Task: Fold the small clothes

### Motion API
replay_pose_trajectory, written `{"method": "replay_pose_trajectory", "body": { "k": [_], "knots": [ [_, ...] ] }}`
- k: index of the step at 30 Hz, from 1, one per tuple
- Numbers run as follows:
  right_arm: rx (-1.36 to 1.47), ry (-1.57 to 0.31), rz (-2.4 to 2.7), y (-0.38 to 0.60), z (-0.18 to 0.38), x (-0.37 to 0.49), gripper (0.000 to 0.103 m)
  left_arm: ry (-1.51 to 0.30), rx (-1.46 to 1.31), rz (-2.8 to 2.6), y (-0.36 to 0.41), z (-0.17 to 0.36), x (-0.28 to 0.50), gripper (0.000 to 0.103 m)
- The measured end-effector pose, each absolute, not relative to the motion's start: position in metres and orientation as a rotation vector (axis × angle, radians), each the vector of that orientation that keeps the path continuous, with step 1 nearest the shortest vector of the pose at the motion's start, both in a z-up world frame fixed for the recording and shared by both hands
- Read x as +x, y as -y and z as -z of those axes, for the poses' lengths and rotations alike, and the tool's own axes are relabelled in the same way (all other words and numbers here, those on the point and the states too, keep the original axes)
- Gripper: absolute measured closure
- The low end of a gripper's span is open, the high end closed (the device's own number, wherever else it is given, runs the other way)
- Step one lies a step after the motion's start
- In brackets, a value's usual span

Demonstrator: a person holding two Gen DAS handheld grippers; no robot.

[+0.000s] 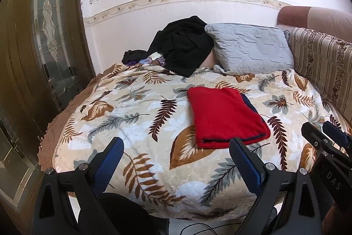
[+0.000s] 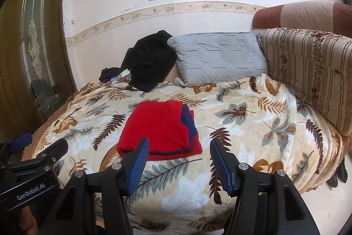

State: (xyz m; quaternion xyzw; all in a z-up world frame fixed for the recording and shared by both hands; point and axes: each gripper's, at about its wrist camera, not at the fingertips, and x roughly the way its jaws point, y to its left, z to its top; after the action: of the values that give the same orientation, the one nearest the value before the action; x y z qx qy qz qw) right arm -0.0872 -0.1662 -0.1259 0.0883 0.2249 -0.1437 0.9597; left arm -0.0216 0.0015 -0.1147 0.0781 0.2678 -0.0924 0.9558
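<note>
A red garment with navy trim [image 1: 226,116] lies folded into a flat rectangle on the leaf-patterned blanket [image 1: 140,102]; it also shows in the right wrist view [image 2: 160,127]. My left gripper [image 1: 176,151] is open and empty, held above the bed's near edge, left of and short of the garment. My right gripper [image 2: 179,154] is open and empty, just short of the garment's near edge. The right gripper also shows in the left wrist view [image 1: 323,131], and the left gripper in the right wrist view [image 2: 41,144].
A heap of black clothes [image 1: 182,45] lies at the far side against the wall. A grey quilted pillow [image 1: 250,47] and a striped cushion [image 1: 325,67] stand at the back right. A dark wooden door [image 1: 33,47] is on the left. A cable [image 1: 202,227] lies on the floor.
</note>
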Motion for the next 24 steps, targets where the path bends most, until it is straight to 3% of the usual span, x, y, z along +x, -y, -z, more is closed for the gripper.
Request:
{"method": "replay_pose_trajectory", "body": {
  "k": [24],
  "knots": [
    [0.139, -0.445, 0.29, 0.158, 0.12, -0.074, 0.041, -0.541, 0.16, 0.206, -0.005, 0.108, -0.014, 0.007]
  ]
}}
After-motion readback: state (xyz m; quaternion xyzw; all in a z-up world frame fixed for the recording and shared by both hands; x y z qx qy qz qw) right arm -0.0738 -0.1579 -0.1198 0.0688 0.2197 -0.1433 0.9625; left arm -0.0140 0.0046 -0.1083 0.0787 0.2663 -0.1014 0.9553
